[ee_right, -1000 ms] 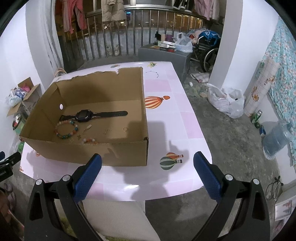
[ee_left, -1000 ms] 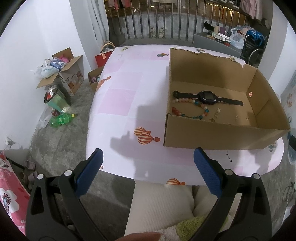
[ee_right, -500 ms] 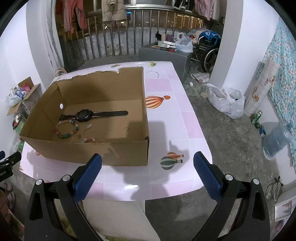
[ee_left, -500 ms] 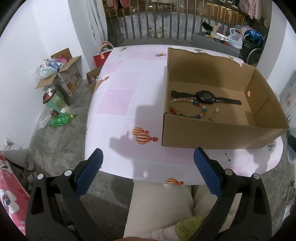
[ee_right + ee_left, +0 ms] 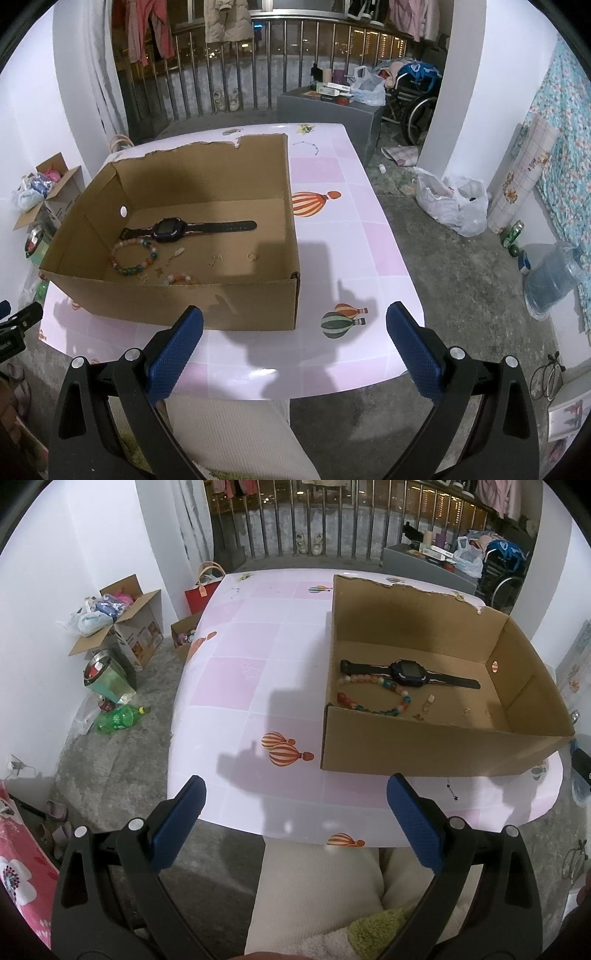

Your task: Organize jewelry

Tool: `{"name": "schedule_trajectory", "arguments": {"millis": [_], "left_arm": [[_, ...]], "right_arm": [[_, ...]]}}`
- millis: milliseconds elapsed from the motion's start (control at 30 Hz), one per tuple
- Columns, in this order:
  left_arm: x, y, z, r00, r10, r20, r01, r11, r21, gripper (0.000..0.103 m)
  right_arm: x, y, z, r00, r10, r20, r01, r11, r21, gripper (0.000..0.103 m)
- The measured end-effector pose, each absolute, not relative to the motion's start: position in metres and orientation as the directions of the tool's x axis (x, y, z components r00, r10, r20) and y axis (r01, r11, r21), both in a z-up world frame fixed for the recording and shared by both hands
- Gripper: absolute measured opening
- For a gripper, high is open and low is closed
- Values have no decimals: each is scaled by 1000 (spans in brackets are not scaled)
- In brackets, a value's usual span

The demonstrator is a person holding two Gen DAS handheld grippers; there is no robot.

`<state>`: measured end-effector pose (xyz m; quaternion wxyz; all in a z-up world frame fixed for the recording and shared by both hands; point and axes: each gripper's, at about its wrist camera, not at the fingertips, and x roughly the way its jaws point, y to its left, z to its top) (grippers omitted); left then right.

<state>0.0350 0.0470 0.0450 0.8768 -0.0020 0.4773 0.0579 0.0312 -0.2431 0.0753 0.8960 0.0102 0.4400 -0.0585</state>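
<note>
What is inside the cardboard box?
Inside the cardboard box: a black watch, a beaded bracelet and small trinkets. Its near wall hides part of a second bracelet.

Right gripper (image 5: 294, 347) fingers apart; watch (image 5: 173, 229), bracelet (image 5: 133, 256) in box (image 5: 236, 306)

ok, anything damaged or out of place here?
Yes. The box has a ragged, torn back rim. A small chain lies loose on the table behind it, outside the box, while the watch and bracelet are inside.

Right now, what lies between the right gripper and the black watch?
In the right wrist view, the cardboard box's near wall and a beaded bracelet separate the right gripper from the watch.
</note>
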Motion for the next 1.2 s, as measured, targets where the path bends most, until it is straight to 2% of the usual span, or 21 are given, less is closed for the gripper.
{"name": "schedule_trajectory", "arguments": {"millis": [667, 1200], "left_arm": [[39, 26, 43, 535, 32, -844, -26, 999, 21, 95], [39, 22, 42, 534, 26, -845, -18, 1000, 19, 95]], "right_arm": [[30, -249, 76, 601, -104, -793, 130, 991, -32, 96], [30, -249, 76, 598, -104, -794, 130, 991, -31, 96]]}}
